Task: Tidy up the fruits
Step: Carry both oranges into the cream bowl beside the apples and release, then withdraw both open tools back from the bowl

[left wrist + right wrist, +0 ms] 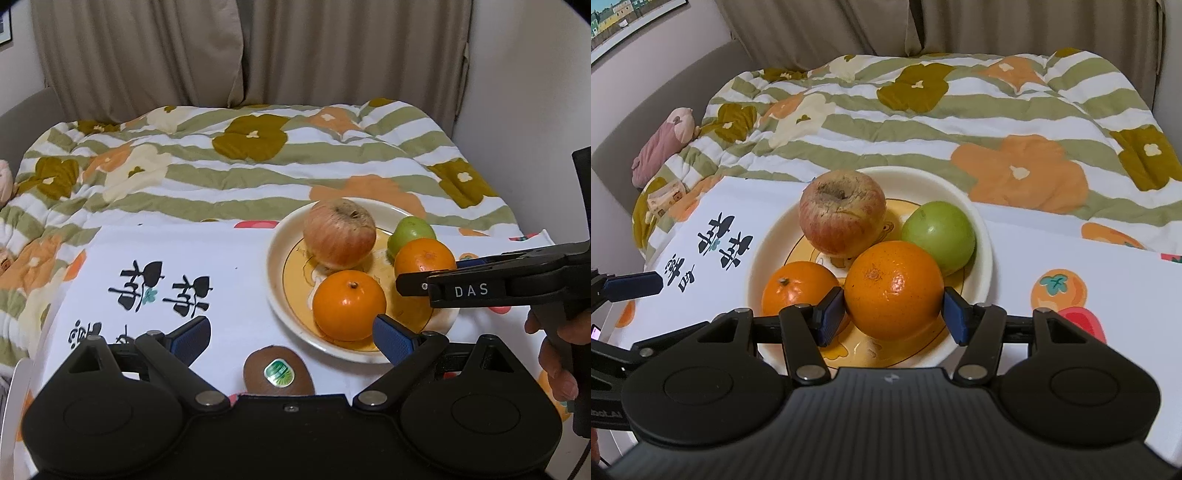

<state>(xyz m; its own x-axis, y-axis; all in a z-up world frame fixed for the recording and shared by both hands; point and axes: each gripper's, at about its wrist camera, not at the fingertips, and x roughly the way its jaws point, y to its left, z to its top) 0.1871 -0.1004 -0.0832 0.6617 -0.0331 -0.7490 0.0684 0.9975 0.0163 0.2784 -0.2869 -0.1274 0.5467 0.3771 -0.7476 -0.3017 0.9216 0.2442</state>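
A cream plate point(275, 284) point(984, 254) with a yellow centre holds a reddish apple point(339, 233) point(842, 213), a green apple point(412, 230) point(938, 242) and two oranges. My right gripper point(893, 314) is shut on the larger orange point(894, 290) point(424, 258), which sits in the plate. The smaller orange point(792, 288) point(349, 304) lies to its left. My left gripper point(291, 338) is open above a brown kiwi point(277, 373) with a green sticker, lying on the white cloth beside the plate. Its right pad point(391, 338) is close to the plate rim.
The white printed cloth point(166, 258) point(1108, 280) covers a table in front of a bed with a flowered striped quilt point(221, 158) point(960, 110). A pink plush toy point(665, 140) lies at the bed's left. Curtains point(258, 48) hang behind.
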